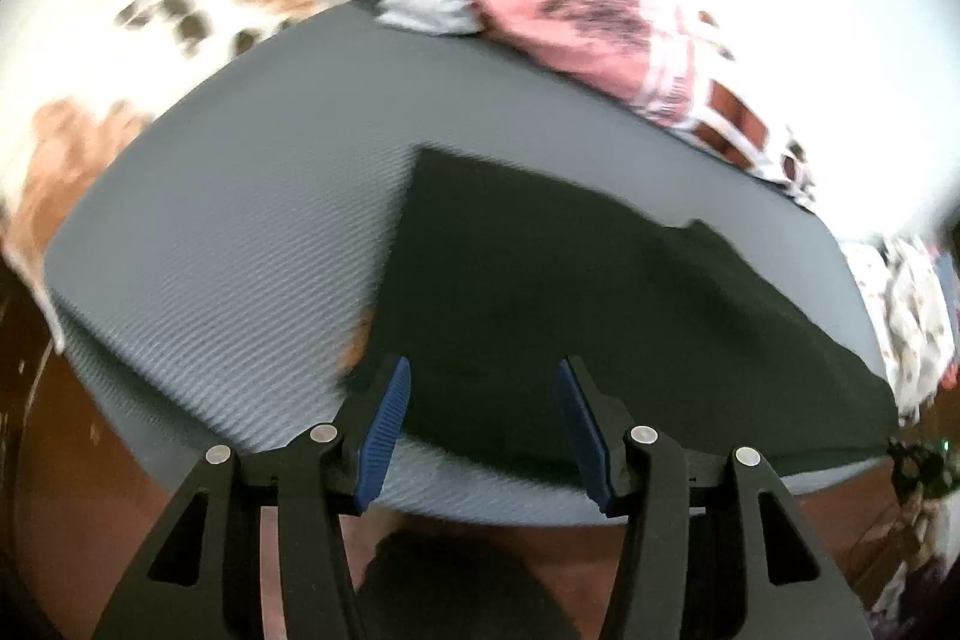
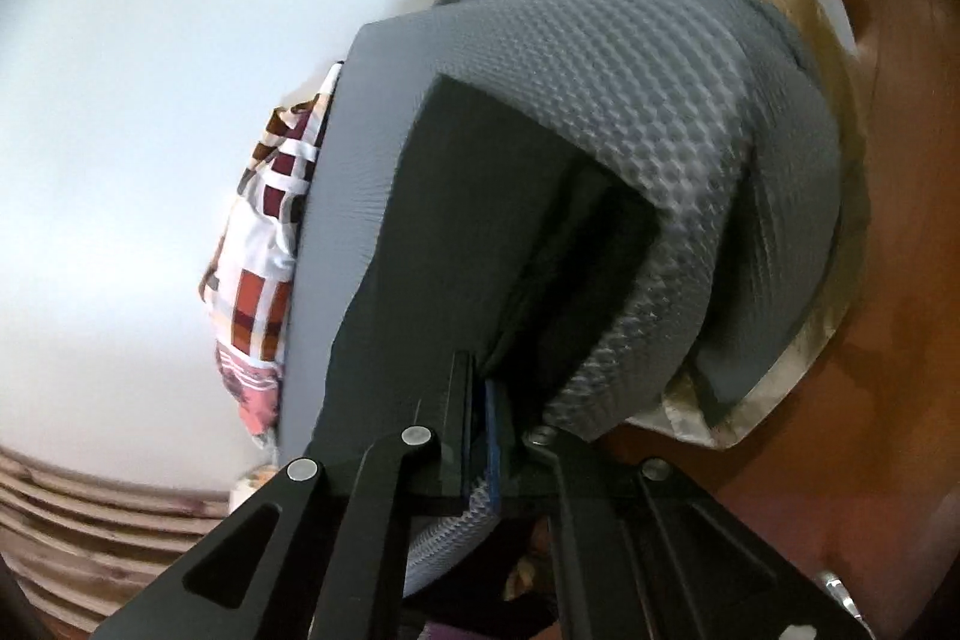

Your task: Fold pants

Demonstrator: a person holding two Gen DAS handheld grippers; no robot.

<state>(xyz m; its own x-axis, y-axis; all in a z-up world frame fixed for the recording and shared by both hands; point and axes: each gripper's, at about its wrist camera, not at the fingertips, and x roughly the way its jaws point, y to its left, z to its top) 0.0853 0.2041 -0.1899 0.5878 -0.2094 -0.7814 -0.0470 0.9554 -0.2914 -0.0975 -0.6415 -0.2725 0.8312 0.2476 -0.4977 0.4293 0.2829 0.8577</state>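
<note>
We see the dark pants [image 1: 540, 292] lying flat on the grey textured mat [image 1: 210, 250], soft and limp, so we judge a hem or corner the best hold. Our right gripper [image 2: 480, 400] is clamped on their near edge; our left gripper [image 1: 485, 400] hangs half open and empty above them.

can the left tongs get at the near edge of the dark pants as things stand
Probably yes. The left tongs stand open and empty just above the dark pants on the gray mat, and nothing lies between them and the near edge. The right tongs are shut on the pants elsewhere.
</note>
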